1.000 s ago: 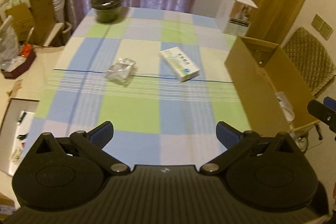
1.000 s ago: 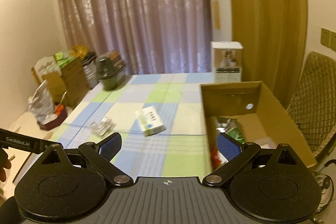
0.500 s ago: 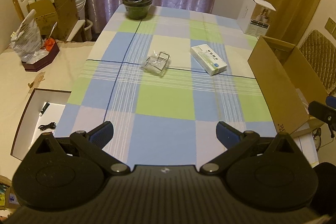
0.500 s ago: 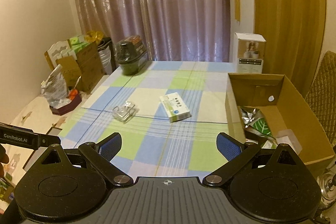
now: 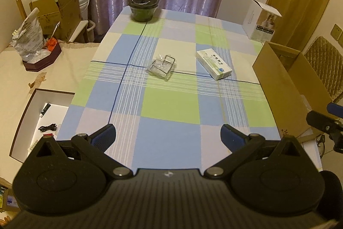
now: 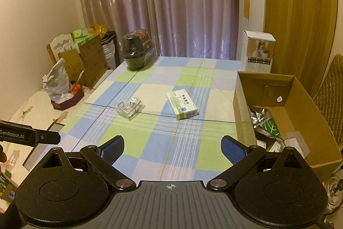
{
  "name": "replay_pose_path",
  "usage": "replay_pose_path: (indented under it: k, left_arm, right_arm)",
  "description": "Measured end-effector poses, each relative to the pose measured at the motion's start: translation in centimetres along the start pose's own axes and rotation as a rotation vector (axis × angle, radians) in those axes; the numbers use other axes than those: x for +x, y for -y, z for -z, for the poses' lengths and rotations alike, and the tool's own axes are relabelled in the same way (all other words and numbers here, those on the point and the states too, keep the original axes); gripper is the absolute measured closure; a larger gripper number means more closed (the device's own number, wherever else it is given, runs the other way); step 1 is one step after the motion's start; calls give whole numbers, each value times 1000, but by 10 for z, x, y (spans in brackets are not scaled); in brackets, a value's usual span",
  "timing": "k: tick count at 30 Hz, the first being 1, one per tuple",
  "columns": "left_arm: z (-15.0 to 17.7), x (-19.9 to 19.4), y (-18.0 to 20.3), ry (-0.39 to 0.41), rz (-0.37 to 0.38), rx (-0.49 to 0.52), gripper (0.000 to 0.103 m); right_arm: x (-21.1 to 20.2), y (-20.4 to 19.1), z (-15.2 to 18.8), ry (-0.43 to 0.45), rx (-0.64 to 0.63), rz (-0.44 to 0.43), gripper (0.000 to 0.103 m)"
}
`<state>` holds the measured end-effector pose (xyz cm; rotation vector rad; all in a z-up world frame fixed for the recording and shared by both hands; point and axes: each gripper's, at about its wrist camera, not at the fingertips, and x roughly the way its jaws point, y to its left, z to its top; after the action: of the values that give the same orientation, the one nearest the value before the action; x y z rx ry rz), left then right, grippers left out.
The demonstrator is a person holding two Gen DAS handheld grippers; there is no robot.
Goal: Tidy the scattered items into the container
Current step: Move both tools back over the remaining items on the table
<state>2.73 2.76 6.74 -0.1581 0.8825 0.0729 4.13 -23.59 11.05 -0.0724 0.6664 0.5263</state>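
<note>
A white and green medicine box (image 5: 213, 64) lies on the checked tablecloth (image 5: 169, 104); it also shows in the right wrist view (image 6: 181, 106). A clear plastic packet with a wire clip (image 5: 161, 66) lies left of it, also in the right wrist view (image 6: 130, 108). An open cardboard box (image 6: 285, 115) stands at the table's right edge and holds a foil packet and green packets; it also shows in the left wrist view (image 5: 285, 87). My left gripper (image 5: 168, 135) is open and empty above the near table edge. My right gripper (image 6: 172, 148) is open and empty, near the cardboard box.
A dark lidded pot (image 5: 144, 2) stands at the table's far left corner. A white product box (image 5: 260, 21) stands at the far right. Cartons and bags (image 5: 42, 20) crowd the left side, with an open white tray (image 5: 36, 117) beside the table.
Both grippers have drawn back and risen, so more of the table and room shows. The items on the table have not moved. Both grippers stay open.
</note>
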Motion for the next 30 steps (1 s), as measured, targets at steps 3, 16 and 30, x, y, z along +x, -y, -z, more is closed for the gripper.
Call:
replay_pose_path:
  k: [3,16,30]
  left_arm:
    - [1,2,1,-6,1,2,1]
    - [-4,31,-1,-40,2,48,1]
    - [-46,116,-11,-106,28,179,1]
  right_arm:
    - [2,1,1,-7,1,1,1]
    - [38,5,-9,-42,-30,-11,1]
    - [145,27,-39,-111,-62,-28,1]
